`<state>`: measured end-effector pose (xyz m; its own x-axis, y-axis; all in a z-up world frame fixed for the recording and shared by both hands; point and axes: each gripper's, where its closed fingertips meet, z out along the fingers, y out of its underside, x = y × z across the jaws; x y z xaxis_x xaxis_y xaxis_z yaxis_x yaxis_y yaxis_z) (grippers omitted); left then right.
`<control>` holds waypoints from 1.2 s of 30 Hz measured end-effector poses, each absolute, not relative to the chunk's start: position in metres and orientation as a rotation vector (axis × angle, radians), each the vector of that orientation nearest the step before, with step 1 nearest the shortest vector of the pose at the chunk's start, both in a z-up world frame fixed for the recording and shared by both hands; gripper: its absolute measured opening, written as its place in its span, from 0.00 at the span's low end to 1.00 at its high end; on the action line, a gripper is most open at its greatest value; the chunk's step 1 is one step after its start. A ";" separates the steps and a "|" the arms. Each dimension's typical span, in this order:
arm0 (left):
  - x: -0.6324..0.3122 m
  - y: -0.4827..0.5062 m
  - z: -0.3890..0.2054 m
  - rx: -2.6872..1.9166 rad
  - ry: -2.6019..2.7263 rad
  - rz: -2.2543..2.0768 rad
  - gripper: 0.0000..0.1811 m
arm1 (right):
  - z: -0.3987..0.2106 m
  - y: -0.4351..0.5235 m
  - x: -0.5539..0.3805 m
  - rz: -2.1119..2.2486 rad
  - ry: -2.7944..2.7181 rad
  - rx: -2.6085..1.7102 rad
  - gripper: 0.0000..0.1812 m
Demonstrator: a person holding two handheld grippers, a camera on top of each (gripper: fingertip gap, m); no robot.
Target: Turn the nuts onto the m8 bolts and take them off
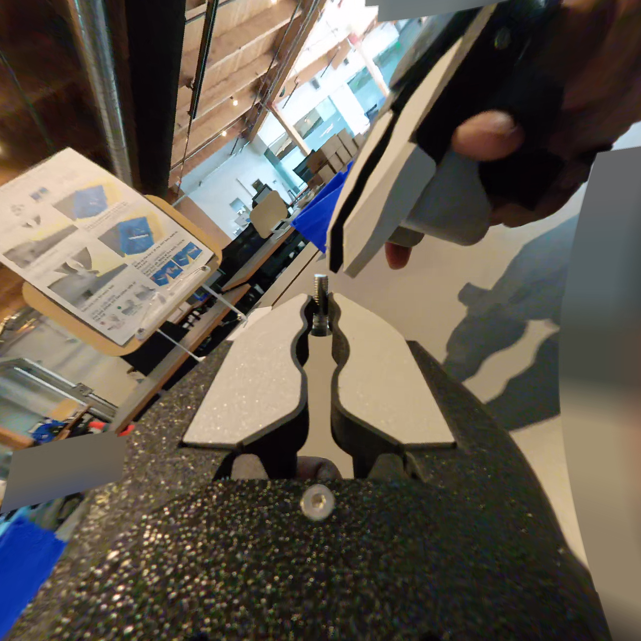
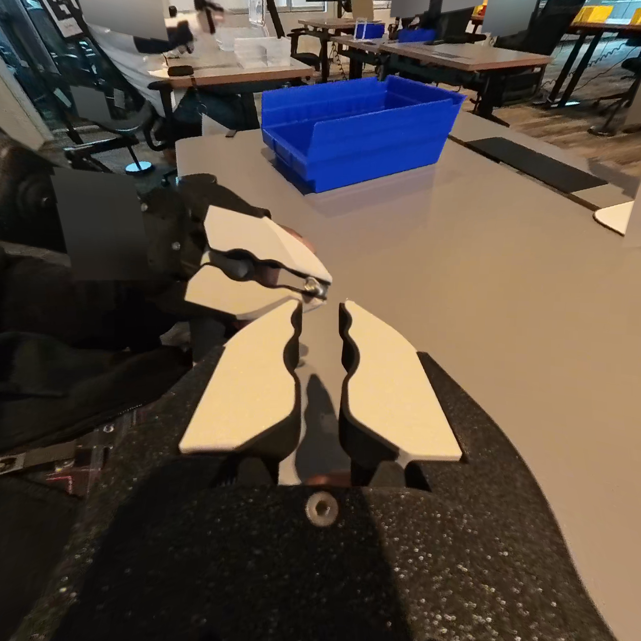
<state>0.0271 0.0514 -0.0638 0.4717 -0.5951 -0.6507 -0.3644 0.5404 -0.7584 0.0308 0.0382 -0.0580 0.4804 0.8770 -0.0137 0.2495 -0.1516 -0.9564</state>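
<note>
My left gripper (image 1: 319,305) is shut on a steel M8 bolt (image 1: 321,295), pinched between the fingertips. The bolt's threaded end sticks out past them, and I see no nut on it. My right gripper (image 2: 321,307) is open and empty, with a clear gap between its fingers. It shows in the left wrist view (image 1: 340,268) just above and right of the bolt's tip, held by a hand and not touching it. In the right wrist view the left gripper (image 2: 321,289) lies just ahead and left of my right fingertips, with the bolt (image 2: 314,286) held in its tips.
A blue plastic bin (image 2: 357,138) stands on the grey table (image 2: 468,277) beyond both grippers; its corner shows in the left wrist view (image 1: 319,215). A black mat (image 2: 530,166) lies at the table's right. A clipboard with a picture sheet (image 1: 104,249) stands at the left. Less than 4 cm separates the two grippers' tips.
</note>
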 end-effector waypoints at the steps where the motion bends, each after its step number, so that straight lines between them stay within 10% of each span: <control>1: 0.028 0.052 -0.066 -1.040 1.136 -0.147 0.04 | -0.059 0.037 0.029 0.743 -0.983 -1.669 0.10; 36: 0.035 0.049 -0.070 -0.973 1.172 -0.038 0.13 | -0.066 0.047 0.037 0.722 -0.948 -1.712 0.04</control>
